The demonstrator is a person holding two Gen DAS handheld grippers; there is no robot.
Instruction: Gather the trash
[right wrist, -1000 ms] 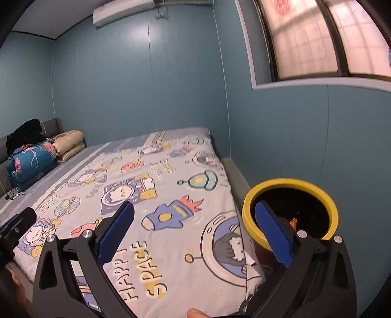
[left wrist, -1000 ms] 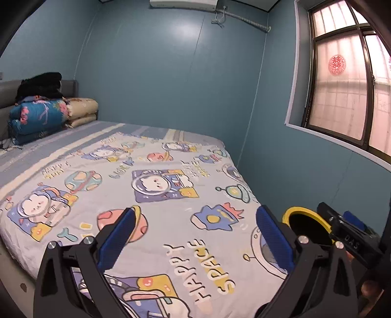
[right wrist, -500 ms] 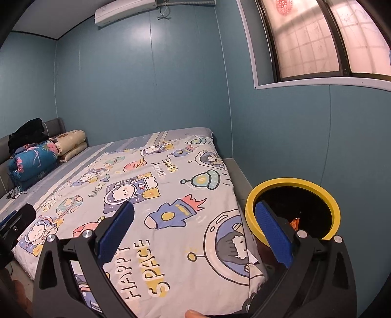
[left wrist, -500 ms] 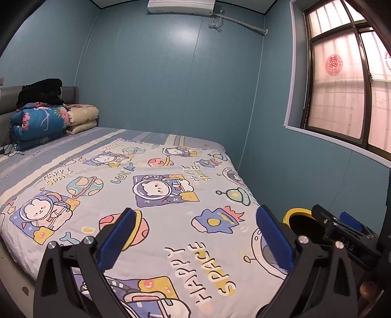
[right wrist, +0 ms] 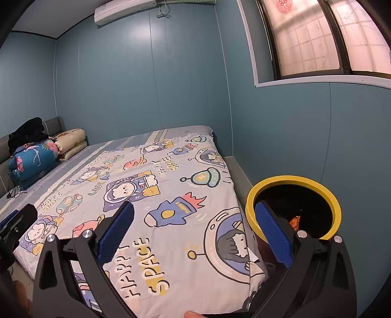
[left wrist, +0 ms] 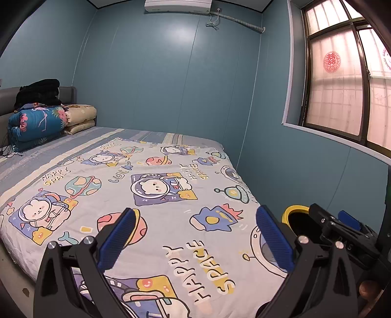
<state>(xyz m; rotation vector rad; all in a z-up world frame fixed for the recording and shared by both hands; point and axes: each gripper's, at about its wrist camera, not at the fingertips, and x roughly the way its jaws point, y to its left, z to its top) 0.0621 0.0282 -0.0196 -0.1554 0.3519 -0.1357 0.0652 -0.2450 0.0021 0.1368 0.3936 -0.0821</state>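
Note:
A yellow-rimmed black trash bin (right wrist: 293, 208) stands on the floor between the bed's right side and the blue wall. An orange scrap (right wrist: 294, 221) lies inside it. The bin also shows in the left wrist view (left wrist: 294, 214). My left gripper (left wrist: 194, 234) is open and empty above the bed's near end. My right gripper (right wrist: 194, 230) is open and empty, its right finger in front of the bin's near rim. The right gripper's body shows in the left wrist view (left wrist: 342, 232). No loose trash shows on the bed.
A bed with a cartoon space quilt (left wrist: 156, 195) fills the middle. Folded blankets (left wrist: 36, 122) and black clothes (left wrist: 39, 91) are stacked at the headboard. A window (left wrist: 347, 85) is in the right wall, and an air conditioner (left wrist: 178, 5) hangs high on the far wall.
Both grippers have tilted up and drawn back a little, so the bed and the bin sit lower in both views. Both stay open and empty.

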